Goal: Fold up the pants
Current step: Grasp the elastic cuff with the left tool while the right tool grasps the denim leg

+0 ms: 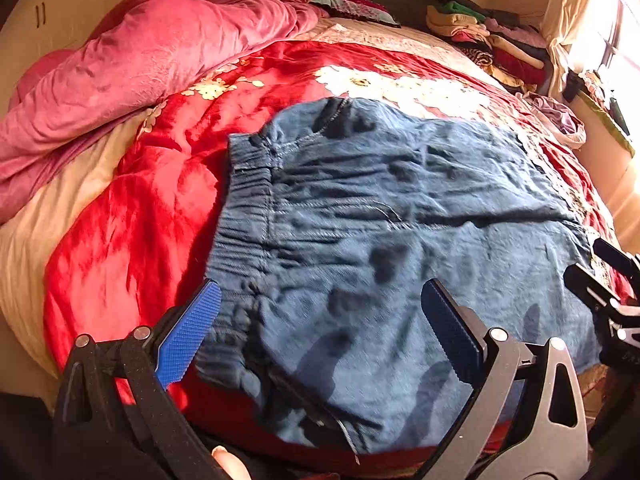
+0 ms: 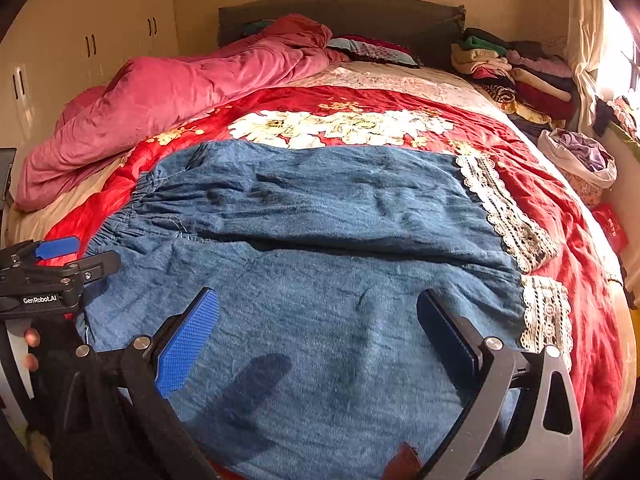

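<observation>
Blue denim pants (image 1: 360,240) lie spread flat on the red floral blanket (image 1: 132,216), elastic waistband to the left, lace-trimmed cuffs (image 2: 516,216) to the right. In the right wrist view the pants (image 2: 320,264) fill the middle, both legs side by side. My left gripper (image 1: 320,328) is open, hovering over the waistband end near the bed's front edge. My right gripper (image 2: 318,332) is open, hovering over the near leg. Each gripper shows in the other's view: the right one (image 1: 608,276) at the far right, the left one (image 2: 76,254) at the far left.
A rumpled pink duvet (image 1: 140,64) lies at the back left of the bed. A pile of folded clothes (image 1: 488,36) sits at the back right by the headboard. A bag of laundry (image 2: 580,160) rests off the right side. A window with curtain is at right.
</observation>
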{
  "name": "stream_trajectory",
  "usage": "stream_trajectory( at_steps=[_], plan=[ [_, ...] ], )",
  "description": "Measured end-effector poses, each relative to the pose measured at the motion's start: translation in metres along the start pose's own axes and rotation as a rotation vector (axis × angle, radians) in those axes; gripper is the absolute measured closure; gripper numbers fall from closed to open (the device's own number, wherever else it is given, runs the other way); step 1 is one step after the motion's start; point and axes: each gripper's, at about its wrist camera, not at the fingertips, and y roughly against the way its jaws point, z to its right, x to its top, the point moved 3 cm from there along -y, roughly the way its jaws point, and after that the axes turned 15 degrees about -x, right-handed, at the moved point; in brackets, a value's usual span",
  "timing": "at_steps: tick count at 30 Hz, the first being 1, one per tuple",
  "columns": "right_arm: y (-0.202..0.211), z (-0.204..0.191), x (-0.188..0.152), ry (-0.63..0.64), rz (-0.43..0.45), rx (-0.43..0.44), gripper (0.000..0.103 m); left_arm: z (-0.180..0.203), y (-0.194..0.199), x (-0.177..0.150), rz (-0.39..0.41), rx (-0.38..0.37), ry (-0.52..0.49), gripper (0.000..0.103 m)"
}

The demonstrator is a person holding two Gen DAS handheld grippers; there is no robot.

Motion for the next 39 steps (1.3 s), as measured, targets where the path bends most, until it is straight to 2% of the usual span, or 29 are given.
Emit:
stream_trajectory(
  at_steps=[6, 10, 13, 15, 23, 27, 30, 31, 33, 34, 35, 37, 39],
  plan=[
    [-0.021, -0.008, 0.032, 0.036, 0.009, 0.064, 0.004, -0.025, -0.015, 0.029, -0.005, 0.016, 0.005, 0.009],
    [-0.035, -0.013, 0.054, 0.077, 0.030, 0.063, 0.004, -0.048, -0.027, 0.053, -0.018, 0.033, 0.015, 0.009],
    [-0.051, -0.016, 0.069, 0.088, 0.008, 0.096, 0.004, -0.064, -0.037, 0.067, -0.037, 0.050, 0.023, 0.009],
    [-0.060, -0.020, 0.076, 0.098, 0.000, 0.107, 0.004, -0.075, -0.045, 0.076, -0.054, 0.035, 0.043, 0.009],
    [-0.097, -0.029, 0.100, 0.146, -0.013, 0.077, 0.004, -0.101, -0.066, 0.098, -0.050, -0.015, 0.091, 0.009],
    [-0.120, -0.032, 0.110, 0.174, -0.024, 0.053, 0.004, -0.098, -0.077, 0.109, -0.052, -0.036, 0.063, 0.009],
    [-0.137, -0.033, 0.116, 0.181, -0.051, 0.042, 0.004, -0.098, -0.090, 0.114, -0.075, -0.011, 0.032, 0.009],
    [-0.142, -0.034, 0.118, 0.185, -0.055, 0.047, 0.004, -0.099, -0.095, 0.115, -0.082, -0.003, 0.027, 0.012],
    [-0.150, -0.036, 0.122, 0.200, -0.060, 0.046, 0.004, -0.099, -0.102, 0.114, -0.097, -0.025, 0.018, 0.031],
    [-0.154, -0.038, 0.124, 0.212, -0.061, 0.044, 0.004, -0.099, -0.103, 0.113, -0.100, -0.044, 0.019, 0.048],
    [-0.157, -0.040, 0.126, 0.222, -0.056, 0.041, 0.004, -0.098, -0.103, 0.113, -0.094, -0.048, 0.014, 0.055],
    [-0.161, -0.046, 0.130, 0.257, -0.050, 0.042, 0.004, -0.093, -0.099, 0.113, -0.071, -0.027, -0.024, 0.066],
    [-0.164, -0.055, 0.134, 0.301, -0.046, 0.059, 0.004, -0.089, -0.092, 0.113, -0.046, -0.022, -0.039, 0.070]
  ],
)
